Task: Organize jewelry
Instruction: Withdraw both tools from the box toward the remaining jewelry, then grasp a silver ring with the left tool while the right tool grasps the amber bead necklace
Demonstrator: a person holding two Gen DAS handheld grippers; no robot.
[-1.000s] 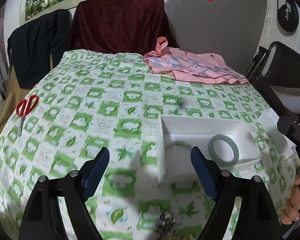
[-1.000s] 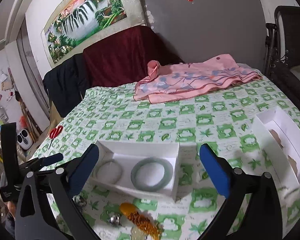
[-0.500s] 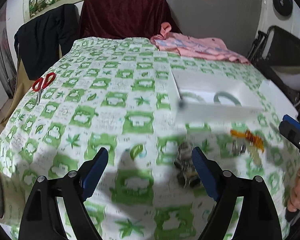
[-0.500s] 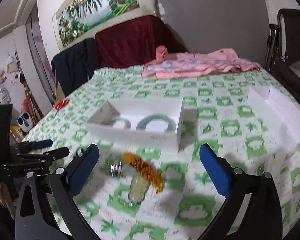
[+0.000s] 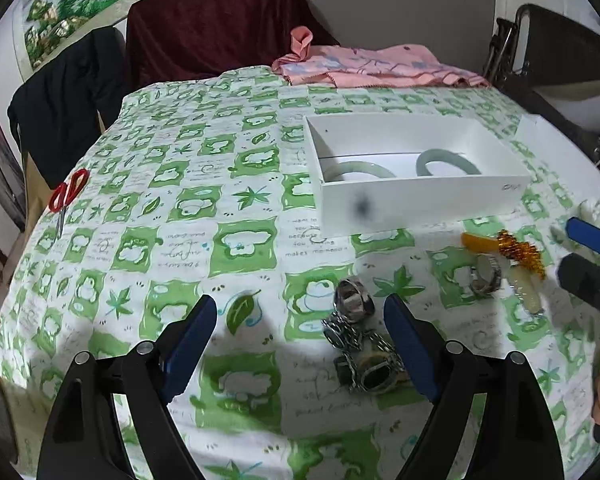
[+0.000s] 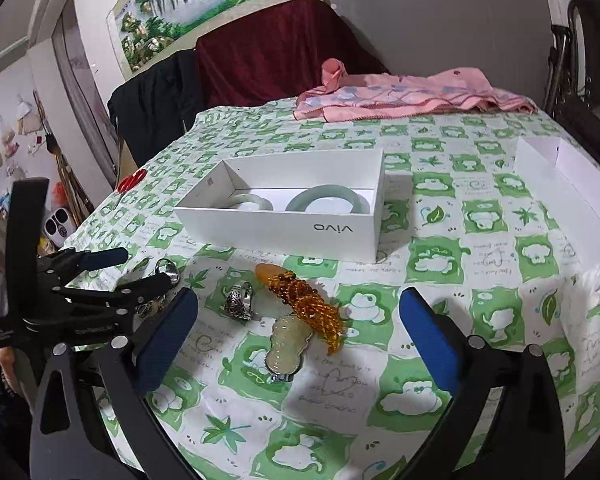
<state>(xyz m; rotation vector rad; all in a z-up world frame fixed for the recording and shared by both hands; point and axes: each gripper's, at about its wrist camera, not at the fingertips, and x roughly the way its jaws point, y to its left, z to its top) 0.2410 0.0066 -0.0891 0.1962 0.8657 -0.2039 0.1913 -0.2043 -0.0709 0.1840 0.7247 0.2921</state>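
Matt white cardboard box (image 6: 284, 224), glossy jade bangles (image 6: 327, 200), shiny metal ring (image 6: 240, 301), printed cloth tablecloth (image 6: 440, 256).

A white open box (image 6: 284, 222) lies on the cloth holding two pale green jade bangles (image 6: 327, 199), flat and side by side. At its 6 o'clock lie an amber bead strand (image 6: 306, 304), a pale gourd pendant (image 6: 286, 346) and a silver ring (image 6: 240, 300); at 7 o'clock, chained dark pieces (image 5: 360, 356).
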